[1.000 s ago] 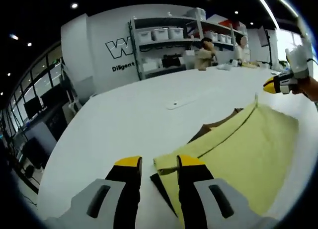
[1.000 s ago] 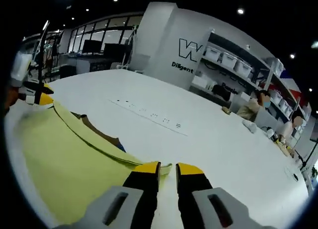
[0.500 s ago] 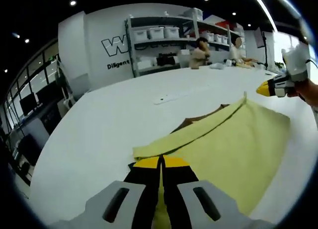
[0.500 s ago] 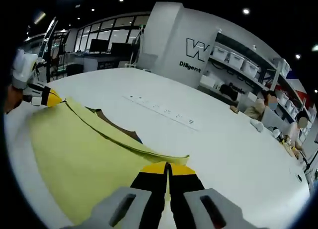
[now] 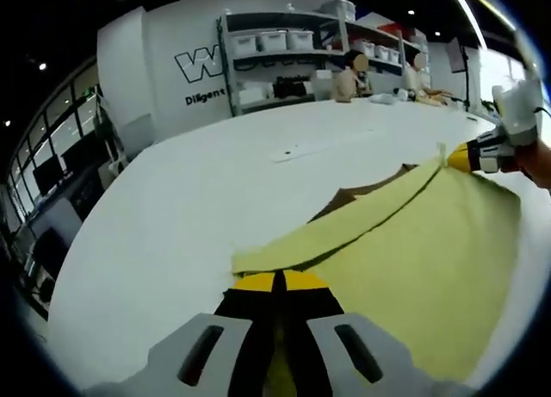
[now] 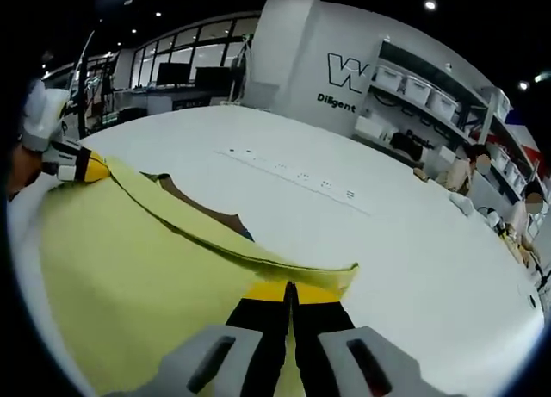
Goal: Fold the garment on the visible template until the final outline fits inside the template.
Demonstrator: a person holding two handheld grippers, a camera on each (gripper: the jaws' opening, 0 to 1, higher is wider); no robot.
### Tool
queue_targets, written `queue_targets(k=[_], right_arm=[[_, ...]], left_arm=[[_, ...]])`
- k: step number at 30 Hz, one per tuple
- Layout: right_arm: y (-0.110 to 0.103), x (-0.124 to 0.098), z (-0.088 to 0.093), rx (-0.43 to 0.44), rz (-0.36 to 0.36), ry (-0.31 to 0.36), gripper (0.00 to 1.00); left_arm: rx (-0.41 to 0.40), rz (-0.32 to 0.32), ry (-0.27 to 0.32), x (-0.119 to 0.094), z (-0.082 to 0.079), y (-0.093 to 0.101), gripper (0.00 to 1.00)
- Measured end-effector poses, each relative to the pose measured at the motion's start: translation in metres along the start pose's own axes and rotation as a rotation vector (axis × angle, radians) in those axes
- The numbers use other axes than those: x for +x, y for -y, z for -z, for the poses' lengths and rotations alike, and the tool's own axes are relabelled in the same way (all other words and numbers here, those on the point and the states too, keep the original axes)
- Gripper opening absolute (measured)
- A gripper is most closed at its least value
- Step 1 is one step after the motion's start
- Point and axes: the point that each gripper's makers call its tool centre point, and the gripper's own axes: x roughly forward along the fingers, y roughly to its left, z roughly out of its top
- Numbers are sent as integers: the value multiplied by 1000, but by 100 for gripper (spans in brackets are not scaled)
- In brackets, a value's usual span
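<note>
Garment: pale yellow cloth (image 5: 422,242), soft and matte, lying mostly flat on the bench with its far edge lifted into a long narrow fold.
Garment shape: a broad sheet; the raised edge forms a thin band with a dark shadow line beneath it.
Long axis: the lifted edge runs in one taut line from the left tongs to the right tongs; in the right tongs' view it stretches from the near centre (image 6: 215,233) out to the far left.
Template: a brown flat sheet (image 5: 362,197), peeking out from under the far edge of the garment; in the right view it shows as a brown strip (image 6: 202,209).
Left tongs: (image 5: 277,282) yellow-tipped, black and grey, pressed together on the near corner of the garment's edge; also seen at far left in the other view (image 6: 86,167).
Right tongs: (image 6: 288,290) same build, closed on the opposite corner of that edge; seen at far right in the left view (image 5: 465,156), held by a hand.
Bench: white, smooth, wide (image 5: 198,182).
Background: grey wall with white lettering (image 6: 349,74); shelves with pale bins (image 5: 275,44).
</note>
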Motion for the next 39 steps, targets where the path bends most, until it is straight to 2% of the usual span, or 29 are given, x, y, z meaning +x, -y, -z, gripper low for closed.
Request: queue_targets(k=[8, 12, 19, 21, 30, 39], right_arm=[[8, 13, -16, -17, 5, 34, 0], [13, 17, -20, -19, 15, 43, 0], [8, 21, -3, -2, 1, -12, 1], [6, 20, 1, 15, -8, -20, 0], [6, 19, 0, 48, -16, -22, 1], [7, -2, -24, 23, -5, 32, 1]], left_arm=[[13, -24, 35, 15, -19, -12, 0], [16, -35, 36, 19, -20, -18, 0], [12, -27, 31, 21, -18, -18, 0], [11, -15, 3, 22, -10, -15, 0], [10, -16, 7, 20, -10, -15, 4], [4, -20, 44, 0, -24, -15, 3]])
